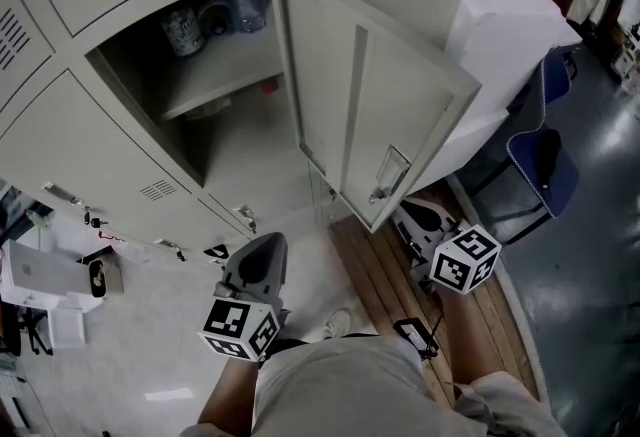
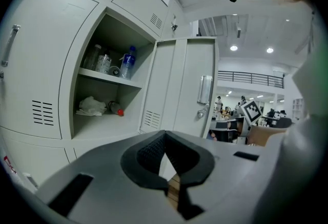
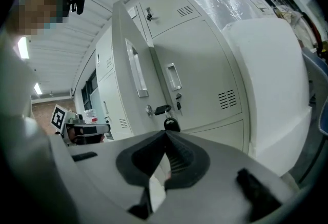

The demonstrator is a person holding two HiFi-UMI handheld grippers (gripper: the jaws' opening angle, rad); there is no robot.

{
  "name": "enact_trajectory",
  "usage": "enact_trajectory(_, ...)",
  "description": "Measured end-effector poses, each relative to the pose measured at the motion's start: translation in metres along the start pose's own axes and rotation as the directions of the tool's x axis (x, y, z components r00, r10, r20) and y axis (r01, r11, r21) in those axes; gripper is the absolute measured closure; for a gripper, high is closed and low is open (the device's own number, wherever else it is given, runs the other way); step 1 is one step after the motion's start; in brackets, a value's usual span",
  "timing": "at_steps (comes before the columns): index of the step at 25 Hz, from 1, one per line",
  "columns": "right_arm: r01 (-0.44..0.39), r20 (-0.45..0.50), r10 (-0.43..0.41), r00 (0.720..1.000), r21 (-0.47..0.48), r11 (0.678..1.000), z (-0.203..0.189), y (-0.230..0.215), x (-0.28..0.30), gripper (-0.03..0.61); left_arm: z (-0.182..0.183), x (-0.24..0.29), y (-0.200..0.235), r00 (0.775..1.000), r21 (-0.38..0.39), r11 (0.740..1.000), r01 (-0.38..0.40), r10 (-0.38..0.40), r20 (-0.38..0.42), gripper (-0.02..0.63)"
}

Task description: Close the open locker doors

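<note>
One grey locker door (image 1: 365, 90) stands swung wide open, hinged at its left, with its handle (image 1: 388, 170) near the free edge. The open compartment (image 1: 215, 75) has a shelf with a water bottle (image 2: 128, 62) and jars, and below it a white cloth (image 2: 91, 106) and a red-capped bottle (image 2: 118, 112). My left gripper (image 1: 258, 253) hangs low in front of the compartment, shut and empty, as the left gripper view (image 2: 164, 137) confirms. My right gripper (image 1: 415, 217) is just below the door's free edge, shut and empty (image 3: 165, 136). A key (image 3: 163, 110) hangs in the door lock.
The neighbouring lockers (image 1: 110, 160) are closed, some with keys in them. A big white block (image 1: 510, 35) stands right of the lockers, with a blue chair (image 1: 540, 160) beyond it. Wooden slats (image 1: 385, 285) lie underfoot. Small devices (image 1: 50, 275) rest at the left.
</note>
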State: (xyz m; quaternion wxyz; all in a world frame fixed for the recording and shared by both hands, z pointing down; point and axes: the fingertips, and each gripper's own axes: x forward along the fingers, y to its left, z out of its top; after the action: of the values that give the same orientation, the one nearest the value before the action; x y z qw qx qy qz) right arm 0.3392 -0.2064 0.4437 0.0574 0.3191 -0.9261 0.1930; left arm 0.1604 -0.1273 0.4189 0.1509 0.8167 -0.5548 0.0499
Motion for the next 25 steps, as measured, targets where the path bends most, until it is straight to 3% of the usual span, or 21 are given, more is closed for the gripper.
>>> enact_trajectory(15, -0.107, -0.028, 0.107, 0.994, -0.011, 0.994, -0.016, 0.071, 0.020, 0.554, -0.001, -0.027, 0.006, 1.000, -0.006, 1.000, 0.003, -0.003, 0.006, 0.598)
enact_trajectory(25, -0.153, -0.043, 0.153, 0.987, -0.007, 0.988, -0.027, 0.121, 0.046, 0.554, 0.004, -0.045, 0.033, 1.000, 0.014, 1.000, 0.023, -0.023, -0.001, 0.598)
